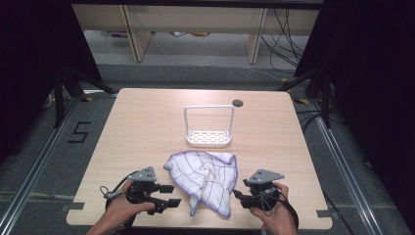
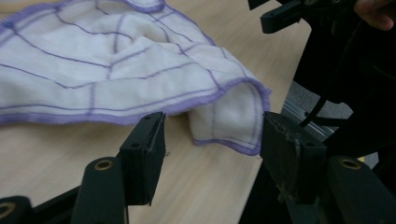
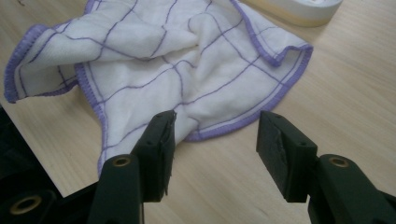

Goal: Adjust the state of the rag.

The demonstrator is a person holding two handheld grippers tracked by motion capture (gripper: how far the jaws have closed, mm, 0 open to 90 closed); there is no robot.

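The cloth (image 1: 208,178) is white w/ thin purple lines and a purple hem. It lies crumpled on the counter (image 1: 147,127), near the front edge and about in the middle between the left and right edges. One narrow part of it reaches toward the front edge, close to the rim. In the left gripper view the cloth (image 2: 116,70) has a folded corner that lies on the wood just ahead of the jaws. In the right gripper view the cloth (image 3: 173,60) spreads flat w/ many wrinkles, and its near hem is just in front of the jaws.

Your left tool (image 1: 169,195) is just beside the cloth on its left side, near the front edge, and it points toward the cloth. Its jaws stand apart, released, w/ nothing between them; the pads do not touch the fabric. Your left hand (image 1: 122,208) holds it from behind.

Your right tool (image 1: 237,195) is just beside the cloth on its right side, also near the front edge. Its jaws are also released, apart, w/ bare wood between them. Your right hand (image 1: 276,213) grips its body.

Behind the cloth, approx. at the counter's centre, stands a white rack (image 1: 209,127) w/ a tall handle frame and a perforated base. It is near the cloth but apart from it. A small dark round hole (image 1: 238,103) sits toward the back edge.
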